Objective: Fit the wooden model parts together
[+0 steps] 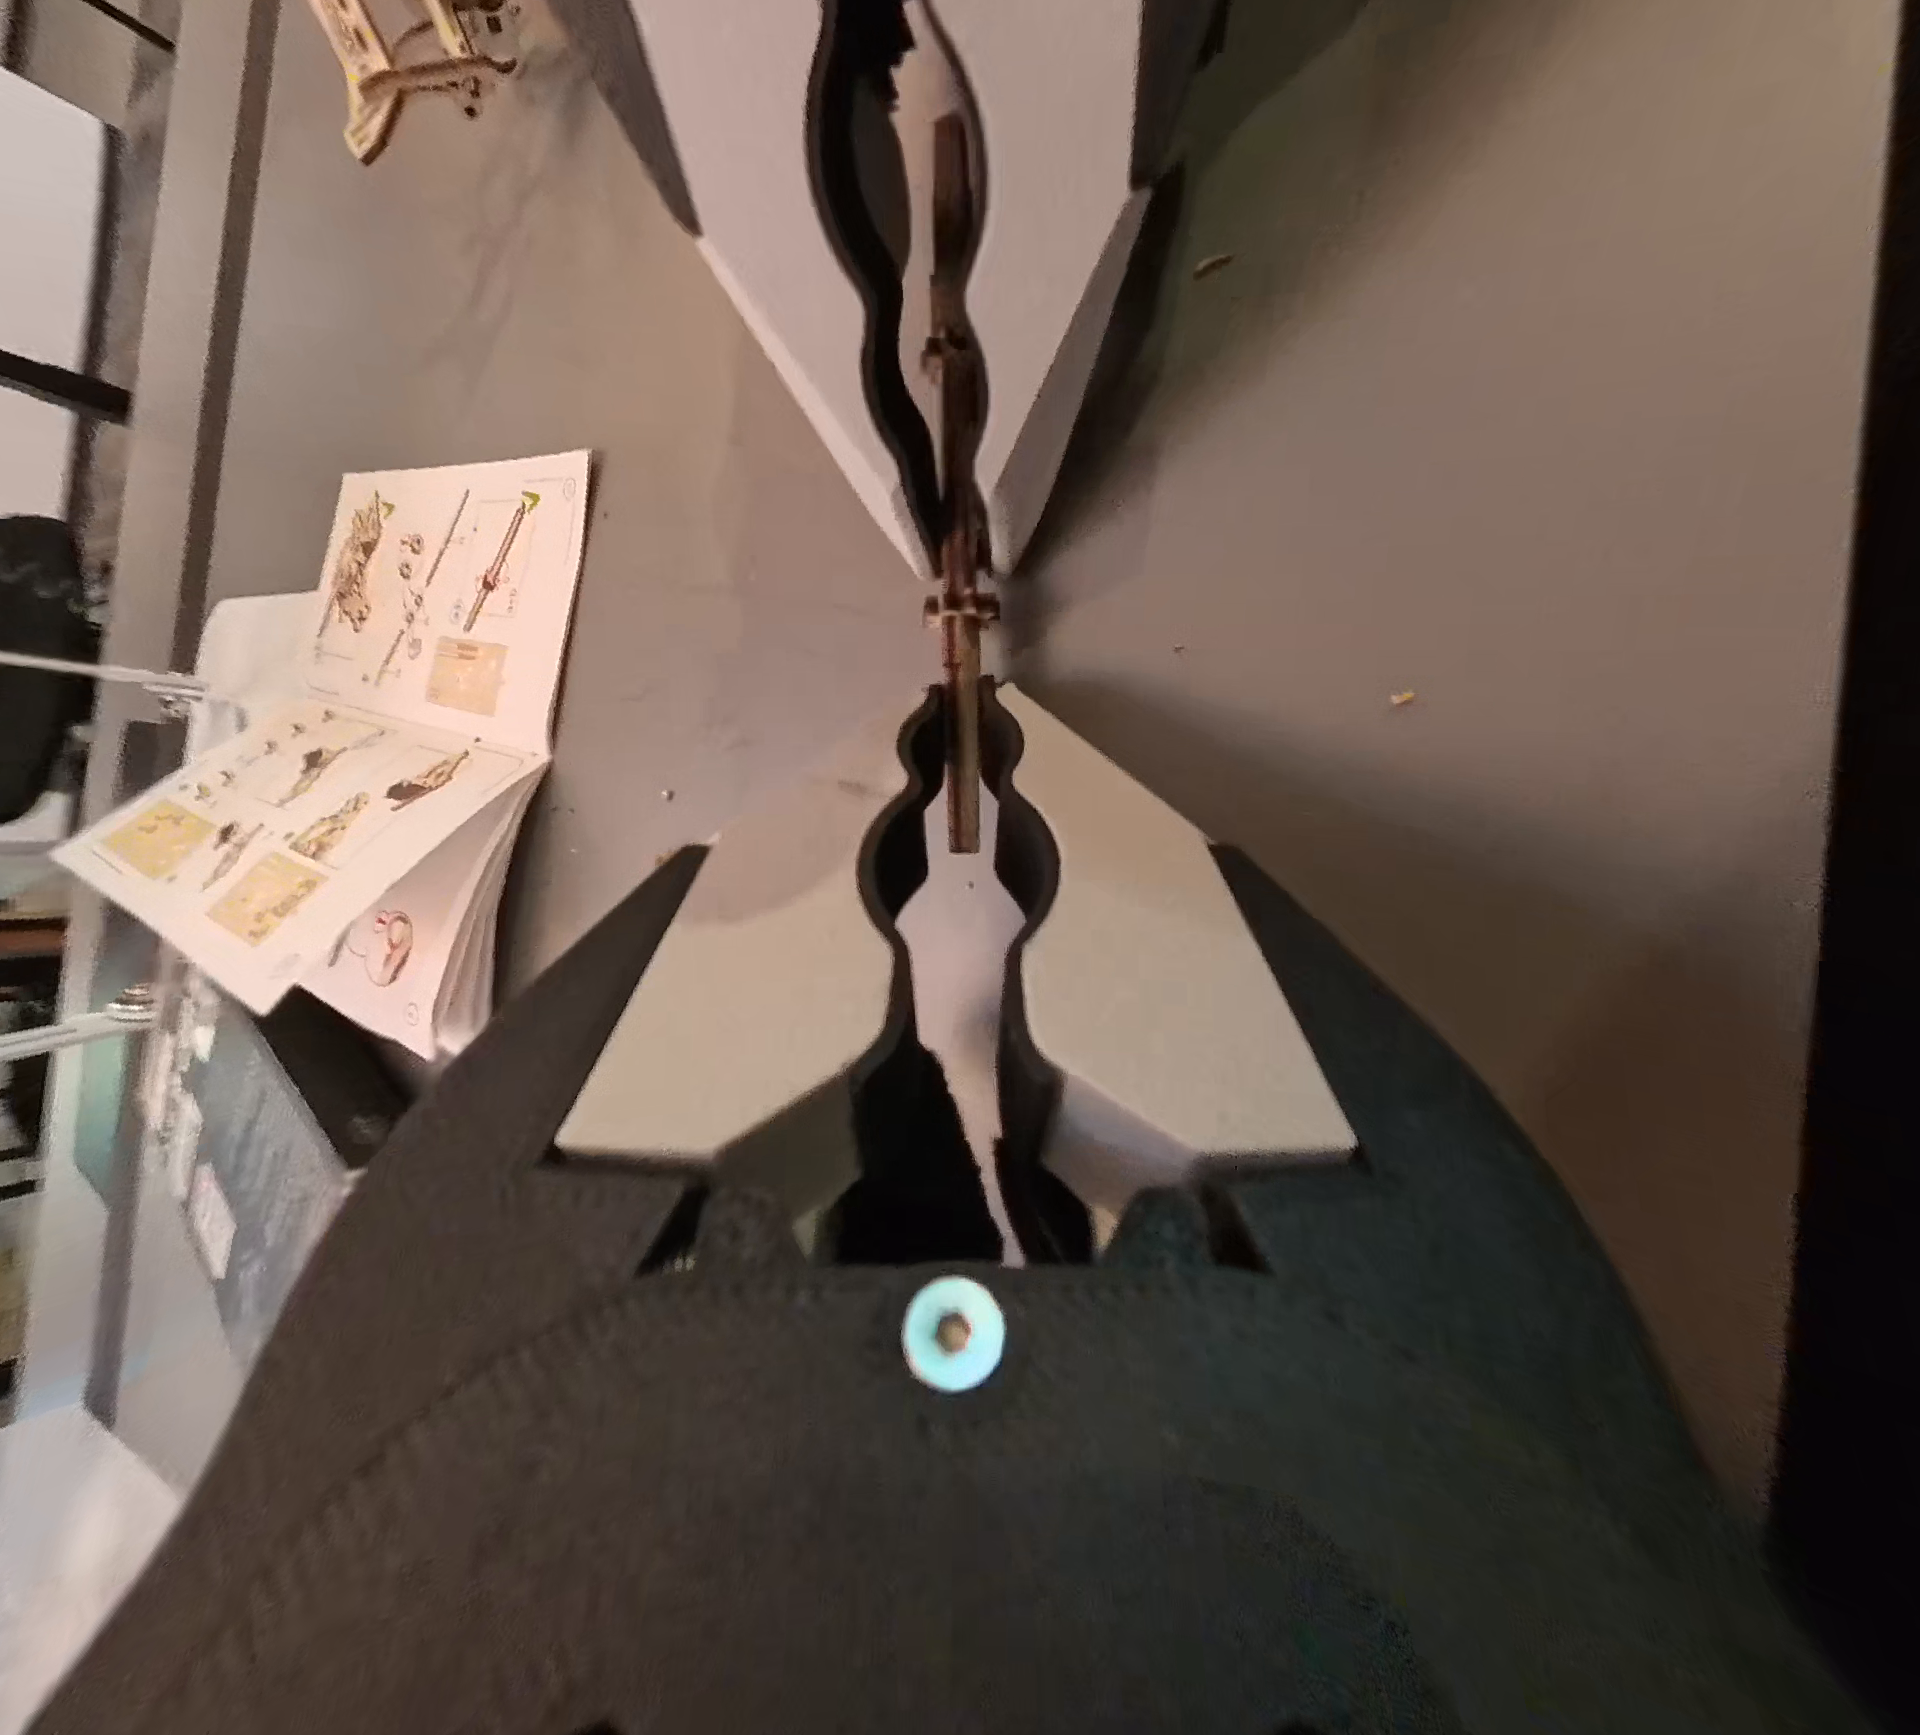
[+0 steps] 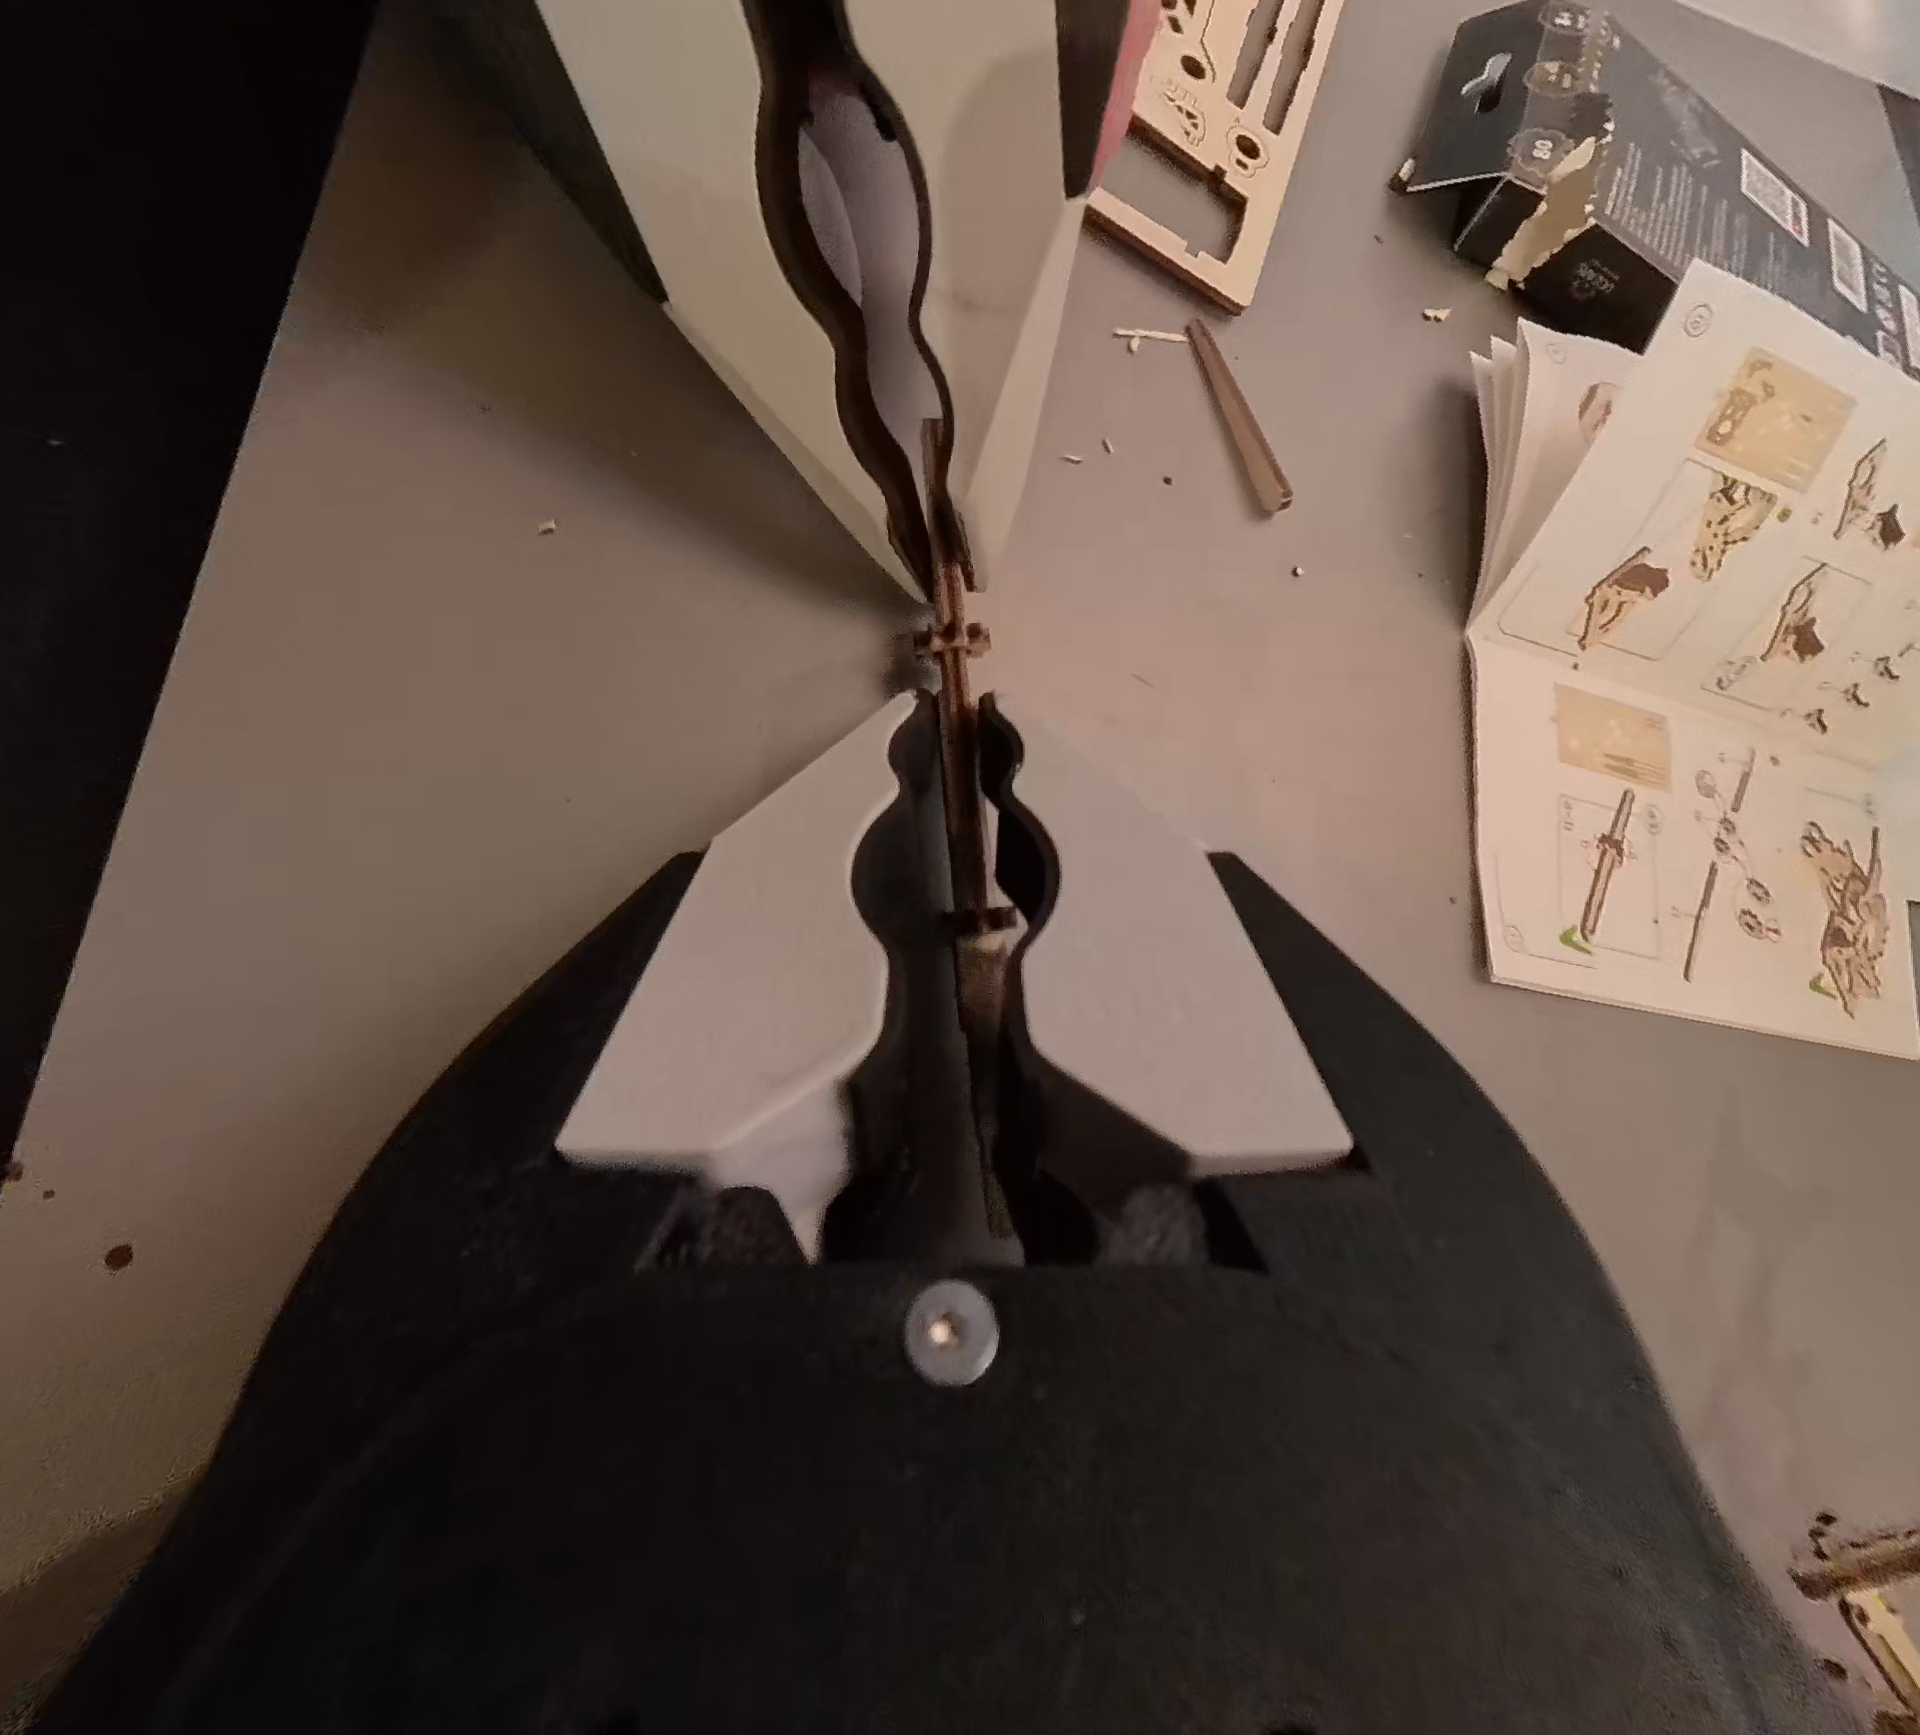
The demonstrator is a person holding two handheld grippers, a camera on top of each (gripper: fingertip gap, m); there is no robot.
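Both my grippers, left [image 1: 961, 698] and right [image 2: 948, 698], are pinching one thin rod [image 1: 964, 750] tip to tip, with a small collar [image 1: 961, 610] sitting between them. Any twist or misaligned push is risking snapping it or the collar jamming crooked.

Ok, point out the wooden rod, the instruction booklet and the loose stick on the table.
wooden rod [image 1: 964, 750]: left wrist view, its shaft between the jaws.
instruction booklet [image 2: 1683, 698]: right wrist view, open page.
loose stick [image 2: 1238, 416]: right wrist view, its middle.

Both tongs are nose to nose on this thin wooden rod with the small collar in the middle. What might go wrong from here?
1. The wooden rod is thin and clamped from both ends by the right tongs and left tongs; any twist or misalignment may snap it.
2. The small collar sits in the narrow gap between the tips and may get crushed or jammed.
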